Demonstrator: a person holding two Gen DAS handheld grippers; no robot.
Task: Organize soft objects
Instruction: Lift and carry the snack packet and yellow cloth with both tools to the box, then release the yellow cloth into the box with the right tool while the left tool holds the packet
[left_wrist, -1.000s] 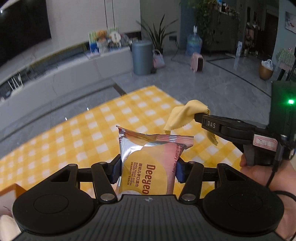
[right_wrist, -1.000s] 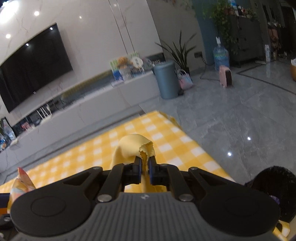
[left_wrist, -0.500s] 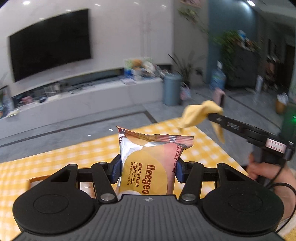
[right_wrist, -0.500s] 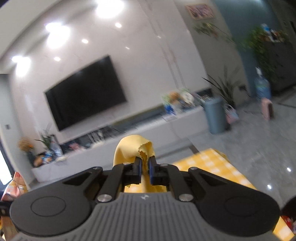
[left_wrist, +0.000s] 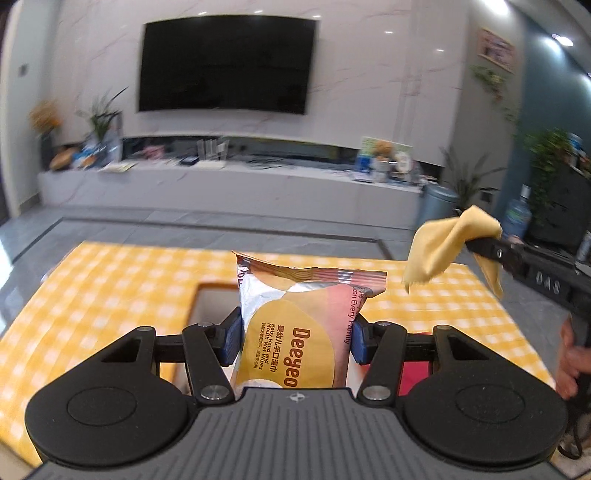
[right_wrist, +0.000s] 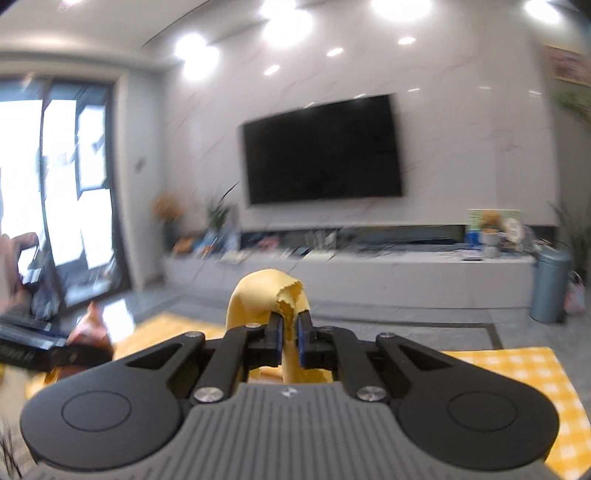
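My left gripper (left_wrist: 295, 339) is shut on a pack of Deeyeo wet wipes (left_wrist: 299, 325) and holds it upright above the yellow checked table (left_wrist: 110, 295). My right gripper (right_wrist: 290, 332) is shut on a yellow cloth (right_wrist: 266, 299) that drapes over its fingertips. In the left wrist view the right gripper (left_wrist: 476, 245) is up at the right with the cloth (left_wrist: 443, 251) hanging from it. The wipes pack's tip (right_wrist: 90, 328) and the left gripper's body show at the left of the right wrist view.
A tray or box with an orange rim (left_wrist: 207, 291) lies on the table behind the wipes pack. A red object (left_wrist: 413, 373) sits under the left gripper's right finger. Beyond the table are a TV (left_wrist: 225, 62), a low cabinet and a grey bin (left_wrist: 436, 206).
Both grippers have swung left and tilted up, still holding the wipes pack and the cloth. The view went from the table's right corner and floor to the TV wall; the tray came into sight.
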